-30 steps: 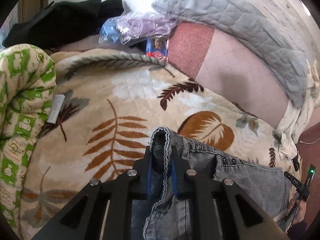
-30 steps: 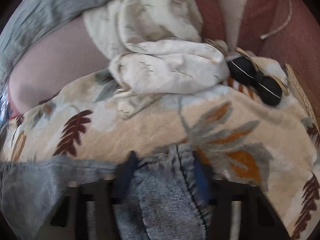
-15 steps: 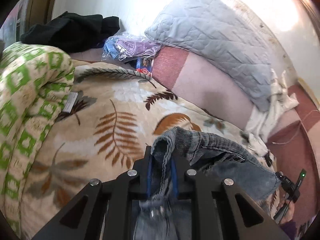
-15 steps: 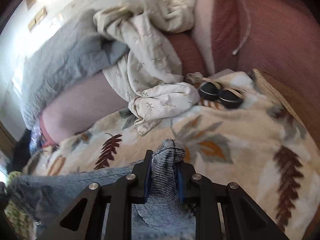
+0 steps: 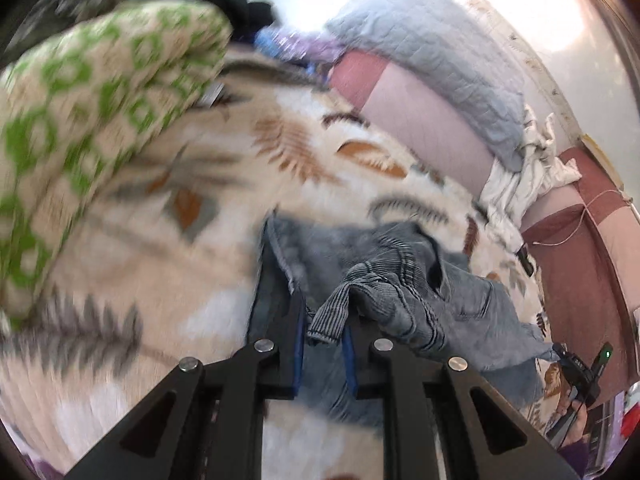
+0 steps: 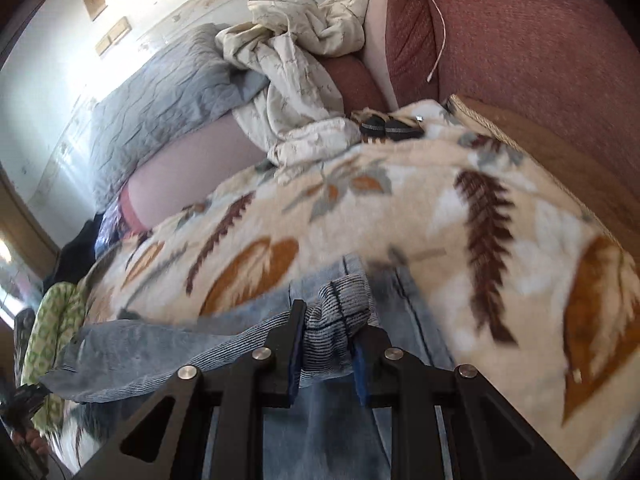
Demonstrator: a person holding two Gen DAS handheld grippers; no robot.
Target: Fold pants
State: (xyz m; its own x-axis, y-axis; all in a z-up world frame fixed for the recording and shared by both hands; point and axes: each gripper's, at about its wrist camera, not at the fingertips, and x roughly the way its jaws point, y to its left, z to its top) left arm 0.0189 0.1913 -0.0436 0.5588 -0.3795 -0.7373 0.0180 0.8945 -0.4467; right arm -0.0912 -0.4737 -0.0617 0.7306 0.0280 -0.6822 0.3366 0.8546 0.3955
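Note:
Grey-blue denim pants (image 5: 400, 272) lie bunched on a cream blanket with a leaf print (image 5: 248, 184). In the left wrist view my left gripper (image 5: 325, 320) is shut on a ribbed end of the waistband, which sticks up between its blue pads. In the right wrist view my right gripper (image 6: 329, 326) is shut on the other ribbed end of the pants (image 6: 340, 304). The waistband stretches away to the left from it, lifted over the pant legs below. The other gripper's tip shows at the lower right edge of the left wrist view.
A green-patterned quilt (image 5: 88, 120) is rolled up at the left. A grey quilted pillow (image 5: 432, 48) and a crumpled white cloth (image 6: 296, 80) lie at the back on a pink and maroon sheet (image 6: 540, 60). Two dark round objects (image 6: 390, 128) rest on the blanket's far edge.
Both grippers have pulled back along the bed, dragging the waistband towards the near side over the legs. The right gripper's jaws closed on the ribbed cloth. More of the room is in view.

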